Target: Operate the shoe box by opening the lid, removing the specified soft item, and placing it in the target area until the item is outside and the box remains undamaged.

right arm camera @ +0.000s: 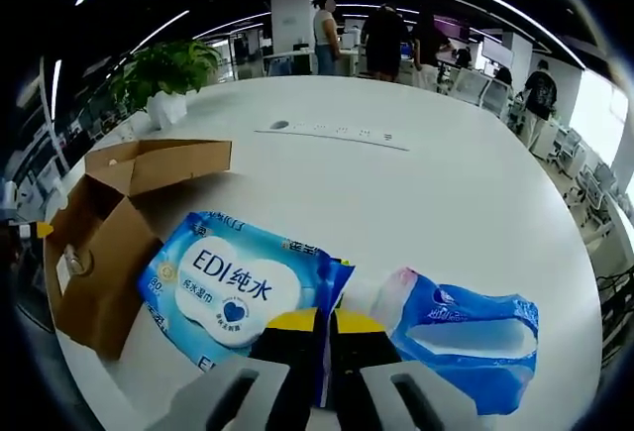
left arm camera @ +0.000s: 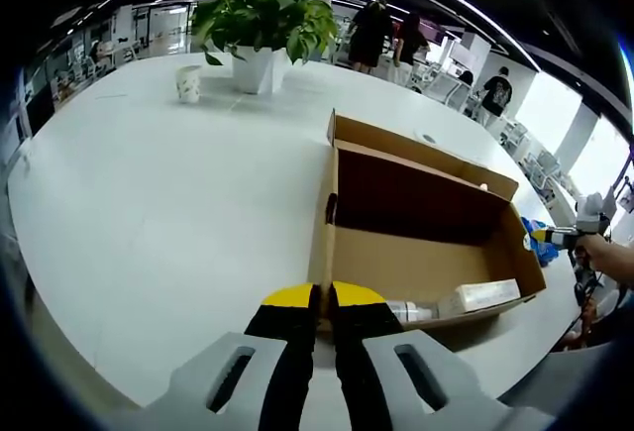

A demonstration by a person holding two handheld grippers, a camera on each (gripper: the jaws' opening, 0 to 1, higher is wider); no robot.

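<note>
Jaws of the right gripper (right arm camera: pixel 323 324) stand pressed nearly together, pinching the near edge of the blue wet-wipe pack (right arm camera: pixel 238 287), the soft item, which lies flat on the white table (right arm camera: pixel 416 203) outside the shoe box (right arm camera: pixel 104 243). The pack's long axis runs from the jaw tips away to the left, toward the box, whose cardboard side stands just beside the pack's far end. A second blue pouch (right arm camera: pixel 461 337) lies to the right of the jaws, just beside the first pack. Jaws of the left gripper (left arm camera: pixel 324 304) are likewise closed to a narrow slit and seem to clamp the near wall of the shoe box (left arm camera: pixel 426 253), lid flap open and upright at the back; whether they truly bite the cardboard or merely meet it cannot be told. Inside the box, along the near wall, rest a clear bottle (left arm camera: pixel 411 310) and a pale carton (left arm camera: pixel 480 296). Judged from this layout, removal is done; placement falls to the right gripper, the nearer one, with release remaining. A potted plant (left arm camera: pixel 263 25) and a paper cup (left arm camera: pixel 188 82) stand well apart.
</note>
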